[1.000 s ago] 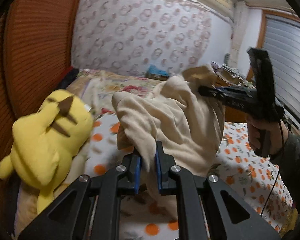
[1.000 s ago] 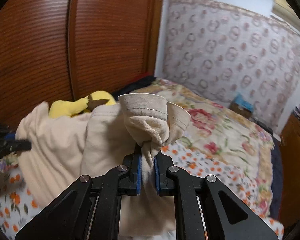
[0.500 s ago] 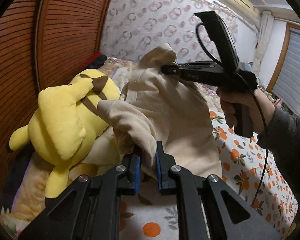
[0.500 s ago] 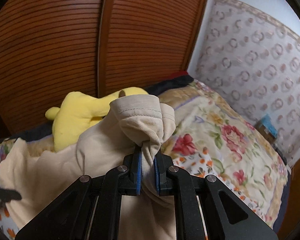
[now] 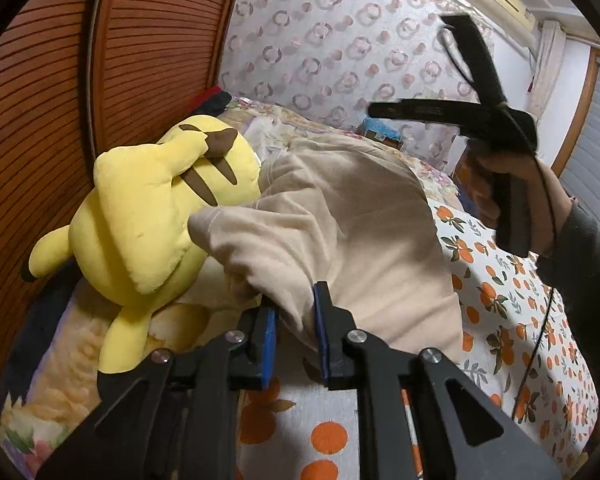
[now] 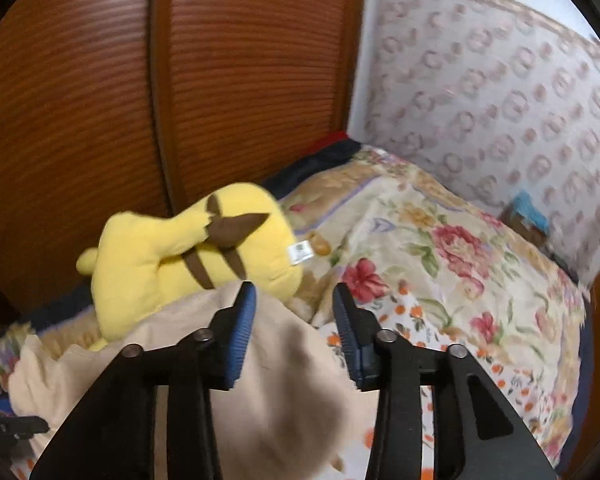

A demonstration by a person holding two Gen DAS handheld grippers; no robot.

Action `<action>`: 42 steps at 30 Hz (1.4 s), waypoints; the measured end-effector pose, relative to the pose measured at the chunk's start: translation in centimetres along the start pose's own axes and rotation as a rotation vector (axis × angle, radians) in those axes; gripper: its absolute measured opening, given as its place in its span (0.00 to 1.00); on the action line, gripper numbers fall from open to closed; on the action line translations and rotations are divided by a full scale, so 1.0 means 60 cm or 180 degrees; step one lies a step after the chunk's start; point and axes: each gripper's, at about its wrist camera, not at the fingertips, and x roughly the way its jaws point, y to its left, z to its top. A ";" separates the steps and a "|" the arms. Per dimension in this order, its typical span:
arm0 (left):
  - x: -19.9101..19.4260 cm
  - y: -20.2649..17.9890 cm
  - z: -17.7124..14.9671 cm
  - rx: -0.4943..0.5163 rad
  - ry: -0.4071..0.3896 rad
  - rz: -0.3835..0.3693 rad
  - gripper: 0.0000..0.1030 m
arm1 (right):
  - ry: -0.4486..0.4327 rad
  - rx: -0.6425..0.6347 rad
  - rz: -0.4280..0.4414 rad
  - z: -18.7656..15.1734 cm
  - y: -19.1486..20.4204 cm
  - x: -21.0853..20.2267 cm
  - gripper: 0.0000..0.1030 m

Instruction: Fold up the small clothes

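A beige garment [image 5: 352, 216] lies heaped on the bed against a yellow plush toy [image 5: 148, 216]. My left gripper [image 5: 294, 320] is shut on a fold of the beige garment at its near edge. My right gripper [image 6: 294, 308] is open and empty, with the beige garment [image 6: 260, 380] lying below and behind its fingers. In the left wrist view the right gripper [image 5: 380, 110] hovers above the garment's far end, held by a hand [image 5: 512, 184].
The yellow plush toy [image 6: 188, 260] lies against a brown slatted wardrobe door [image 6: 100, 100]. The bed has an orange-print sheet [image 5: 512, 312] and a floral quilt [image 6: 440, 248]. A patterned wall [image 5: 340, 40] stands behind the bed.
My right gripper has opened and let go of the garment's end, which dropped onto the bed. The garment now lies lower, resting against the plush toy. My left gripper still holds its fold.
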 end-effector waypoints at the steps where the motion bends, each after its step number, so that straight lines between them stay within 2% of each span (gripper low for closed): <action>1: -0.002 0.001 0.000 0.0001 -0.0001 0.0012 0.19 | 0.0036 0.0084 0.0018 -0.004 -0.013 -0.008 0.41; 3: -0.005 0.001 0.001 0.0025 -0.0025 0.0037 0.31 | 0.0095 0.0174 0.0015 -0.016 -0.032 -0.017 0.41; 7: -0.022 -0.002 0.005 0.0081 -0.0116 0.0029 0.43 | 0.0265 0.0365 -0.0021 -0.050 -0.063 -0.015 0.45; 9: -0.033 -0.004 0.007 0.0094 -0.0183 0.0012 0.58 | 0.0358 0.0520 -0.0004 -0.067 -0.076 -0.007 0.45; 15: -0.055 -0.014 0.018 0.0221 -0.0319 0.0087 0.59 | 0.0494 0.1059 0.0272 -0.097 -0.103 0.011 0.45; 16: -0.056 -0.015 0.019 0.0233 -0.0330 0.0091 0.59 | 0.0506 0.1108 0.0318 -0.099 -0.105 0.012 0.40; 18: -0.060 -0.019 0.021 0.0246 -0.0345 0.0089 0.59 | 0.0516 0.1256 0.0513 -0.102 -0.109 0.017 0.26; 19: -0.061 -0.021 0.020 0.0253 -0.0346 0.0090 0.59 | 0.0501 0.1310 0.0555 -0.101 -0.111 0.017 0.15; 20: -0.063 -0.025 0.020 0.0268 -0.0346 0.0086 0.59 | 0.0473 0.1331 0.0571 -0.099 -0.112 0.016 0.09; 25: -0.078 -0.056 0.024 0.0401 -0.0391 0.0094 0.59 | 0.0267 0.1210 0.0303 -0.089 -0.108 -0.015 0.04; 30: -0.101 -0.089 0.028 0.0523 -0.0488 0.0067 0.59 | -0.0003 0.1141 -0.0091 -0.080 -0.124 -0.082 0.07; 32: -0.109 -0.103 0.028 0.0588 -0.0499 0.0066 0.59 | -0.0082 0.1121 -0.0102 -0.080 -0.130 -0.111 0.08; 35: -0.121 -0.133 0.024 0.0703 -0.0536 0.0080 0.59 | -0.0156 0.0994 -0.0257 -0.087 -0.126 -0.166 0.11; 42: -0.136 -0.194 0.008 0.0850 -0.0578 0.0006 0.59 | -0.0286 0.0754 -0.0434 -0.174 -0.079 -0.309 0.22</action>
